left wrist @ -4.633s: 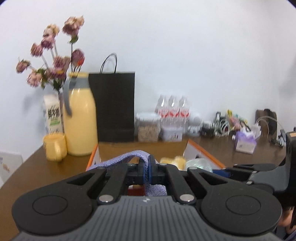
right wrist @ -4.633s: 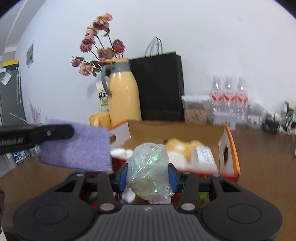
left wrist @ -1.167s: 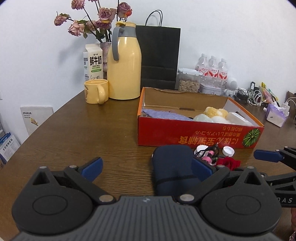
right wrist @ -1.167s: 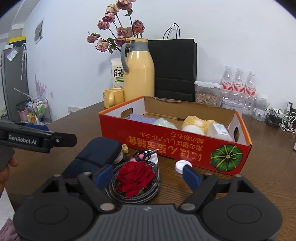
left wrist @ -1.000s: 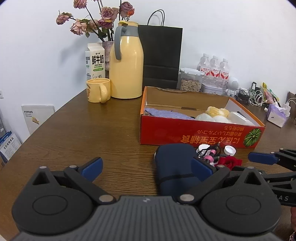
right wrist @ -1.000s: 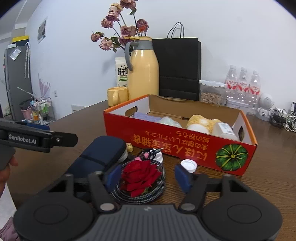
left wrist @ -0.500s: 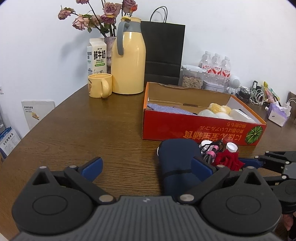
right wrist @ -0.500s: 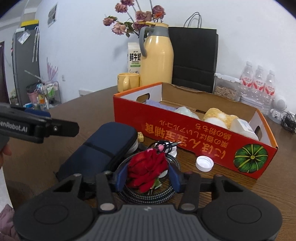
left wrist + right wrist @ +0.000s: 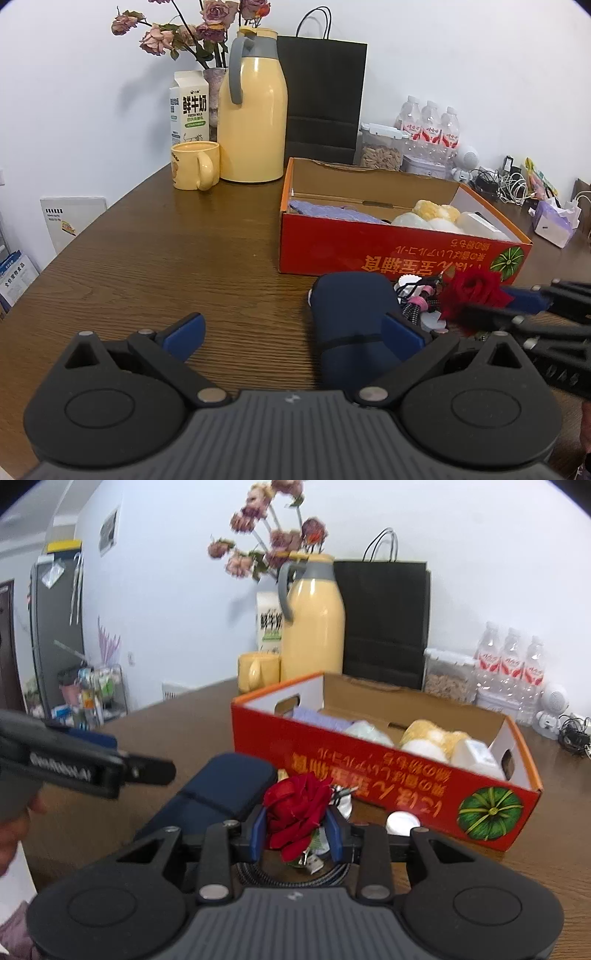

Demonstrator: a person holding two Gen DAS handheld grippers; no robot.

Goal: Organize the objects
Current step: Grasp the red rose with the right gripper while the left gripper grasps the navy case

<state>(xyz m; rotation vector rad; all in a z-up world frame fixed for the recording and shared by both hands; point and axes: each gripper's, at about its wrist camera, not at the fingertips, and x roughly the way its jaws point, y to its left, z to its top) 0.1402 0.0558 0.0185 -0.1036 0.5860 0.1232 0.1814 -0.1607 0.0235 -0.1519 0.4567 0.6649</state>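
My right gripper (image 9: 295,830) is shut on a red rose (image 9: 295,805) and holds it just above the table, in front of the red cardboard box (image 9: 369,771). The rose (image 9: 471,291) and the right gripper also show in the left wrist view. My left gripper (image 9: 293,328) is open and empty, low over the table, with a dark blue pouch (image 9: 351,317) between its fingers toward the right one. The box (image 9: 388,254) holds a purple cloth (image 9: 328,214), a pale wrapped bundle (image 9: 369,731) and yellow-white items.
A braided cable coil (image 9: 325,875), a white cap (image 9: 402,821) and small pink items (image 9: 417,299) lie by the box. A yellow jug (image 9: 255,110), mug (image 9: 194,164), milk carton, flowers, black bag (image 9: 325,99) and bottles stand behind.
My right gripper closed on the red rose and lifted it off the cable coil. My left gripper stayed open and moved slightly forward beside the blue pouch.
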